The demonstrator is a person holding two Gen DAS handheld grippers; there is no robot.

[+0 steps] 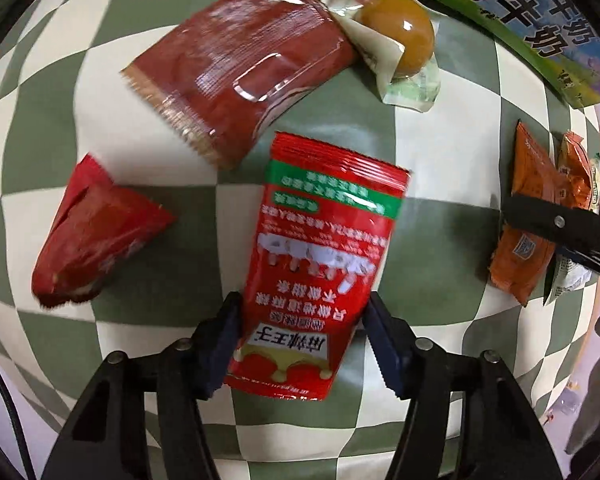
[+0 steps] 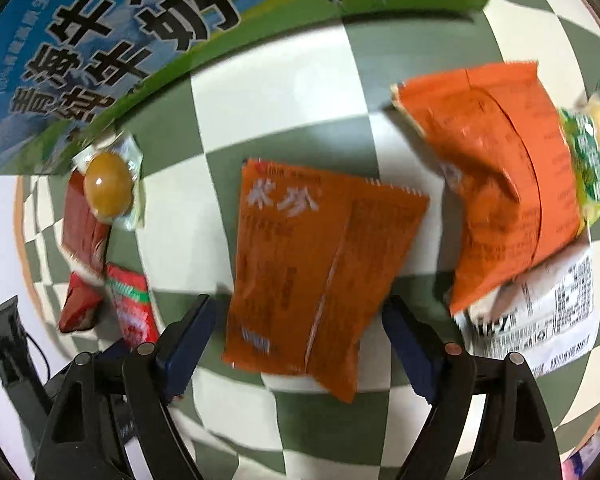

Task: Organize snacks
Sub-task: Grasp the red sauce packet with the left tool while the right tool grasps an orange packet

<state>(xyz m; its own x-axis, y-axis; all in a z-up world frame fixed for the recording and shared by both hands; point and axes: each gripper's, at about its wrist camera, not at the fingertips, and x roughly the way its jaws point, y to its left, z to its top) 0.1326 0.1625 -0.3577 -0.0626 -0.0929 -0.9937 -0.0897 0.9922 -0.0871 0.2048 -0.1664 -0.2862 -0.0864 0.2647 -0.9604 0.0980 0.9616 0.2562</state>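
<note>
In the left wrist view a red snack packet with a green band (image 1: 320,256) lies on the checkered cloth. My left gripper (image 1: 304,332) points down over its lower end and both pads press its side edges. In the right wrist view an orange snack packet (image 2: 312,264) lies flat between the fingers of my right gripper (image 2: 300,320). A thin gap shows beside the left pad, so the jaws stand apart around it. The same red packet (image 2: 132,304) shows small at the lower left there. One right finger (image 1: 556,224) crosses the orange packets (image 1: 528,208) at the left view's right edge.
A dark red packet (image 1: 240,76), a crumpled red wrapper (image 1: 96,240) and a wrapped brown egg (image 1: 400,36) lie nearby. A milk carton box (image 2: 100,40) stands behind. A second orange packet (image 2: 492,176), a green bean packet (image 2: 592,148) and a white packet (image 2: 540,320) are piled at right.
</note>
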